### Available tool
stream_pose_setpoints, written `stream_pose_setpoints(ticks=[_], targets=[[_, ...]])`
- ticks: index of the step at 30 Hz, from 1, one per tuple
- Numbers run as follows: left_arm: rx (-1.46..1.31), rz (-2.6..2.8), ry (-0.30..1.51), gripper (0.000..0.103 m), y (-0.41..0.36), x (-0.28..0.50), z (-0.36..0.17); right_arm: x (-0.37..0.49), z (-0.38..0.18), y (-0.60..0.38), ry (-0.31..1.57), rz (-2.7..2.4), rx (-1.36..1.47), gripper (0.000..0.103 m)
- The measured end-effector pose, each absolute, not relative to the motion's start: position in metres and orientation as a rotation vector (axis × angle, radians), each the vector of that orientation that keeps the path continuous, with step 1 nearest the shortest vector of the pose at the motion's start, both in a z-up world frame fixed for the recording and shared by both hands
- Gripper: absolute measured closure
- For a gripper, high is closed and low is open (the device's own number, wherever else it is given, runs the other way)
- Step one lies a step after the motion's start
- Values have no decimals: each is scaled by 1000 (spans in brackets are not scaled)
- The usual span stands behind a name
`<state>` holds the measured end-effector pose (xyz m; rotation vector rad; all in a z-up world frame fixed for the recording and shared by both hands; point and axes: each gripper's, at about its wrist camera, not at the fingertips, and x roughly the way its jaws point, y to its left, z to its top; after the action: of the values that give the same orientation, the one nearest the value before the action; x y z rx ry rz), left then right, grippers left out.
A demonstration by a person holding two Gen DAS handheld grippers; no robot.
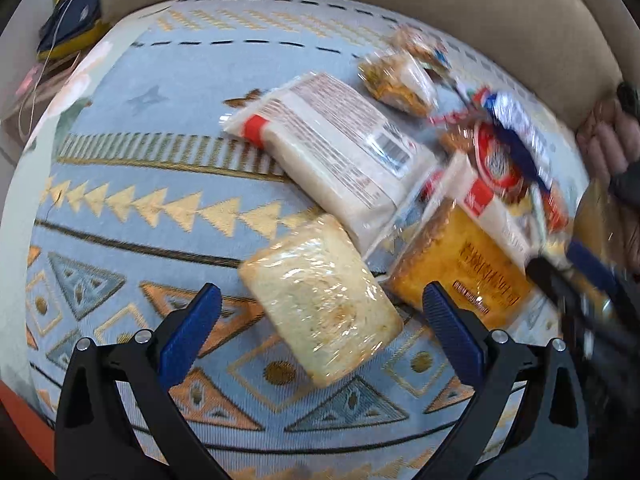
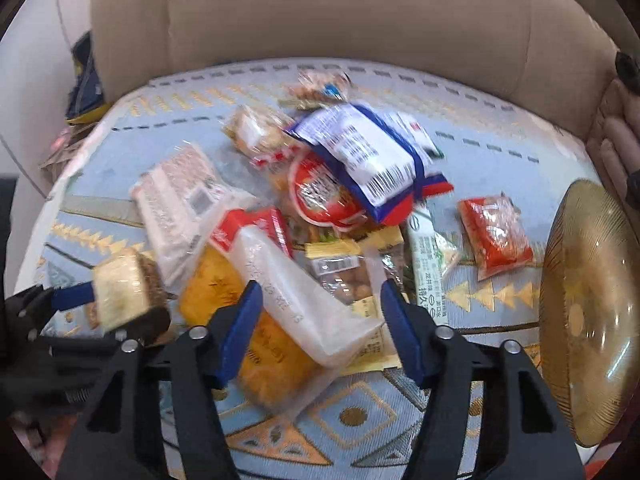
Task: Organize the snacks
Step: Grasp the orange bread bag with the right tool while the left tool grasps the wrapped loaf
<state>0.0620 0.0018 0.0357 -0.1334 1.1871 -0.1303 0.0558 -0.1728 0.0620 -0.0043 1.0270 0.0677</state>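
Observation:
A heap of snack packets lies on a light-blue patterned cloth [image 1: 132, 216]. My left gripper [image 1: 322, 330] is open, its blue fingers either side of a pale cling-wrapped cake [image 1: 320, 300] without touching it. That cake [image 2: 122, 286] and the left gripper [image 2: 72, 296] appear at the left of the right wrist view. My right gripper [image 2: 320, 332] is open above a clear packet with a red top [image 2: 296, 292], which lies on an orange cake packet [image 2: 276, 364]. The right gripper [image 1: 576, 280] is blurred in the left wrist view.
A long white packet [image 2: 180, 204], a blue-and-white bag [image 2: 368, 156], a red round pack [image 2: 324, 196], a small red packet [image 2: 496, 232] and a green-white stick [image 2: 428, 268] lie around. An amber glass plate [image 2: 588, 312] stands tilted at right, with a hand [image 2: 616, 148] nearby. A beige sofa back [image 2: 320, 20] rises behind.

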Motion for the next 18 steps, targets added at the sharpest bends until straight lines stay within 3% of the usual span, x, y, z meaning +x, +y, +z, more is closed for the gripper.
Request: stream_pose_setpoints(ticks=[2,4,5,10,13,15,18], targets=[[-73,-145,1203,19,-6,62,28,52,59,-175,1060,81,50,48],[-40,-165,1246,23,-8,61,20,43,55,-176,1111,97,108,50],[-25,-182,1255,27,-8,61,21,40,52,-175,1137,123,148,60],[95,-264,1329,34,2,60,29,10,40,-165,1248,208,311,58],[125,-278,1347,33,14,58,30,-2,49,-161,1235,232,341,40],[143,-289,1342,32,19,58,32,-5,61,-158,1181,200,291,19],[57,-327,1326,26,31,62,39,0,62,-145,1144,178,240,12]])
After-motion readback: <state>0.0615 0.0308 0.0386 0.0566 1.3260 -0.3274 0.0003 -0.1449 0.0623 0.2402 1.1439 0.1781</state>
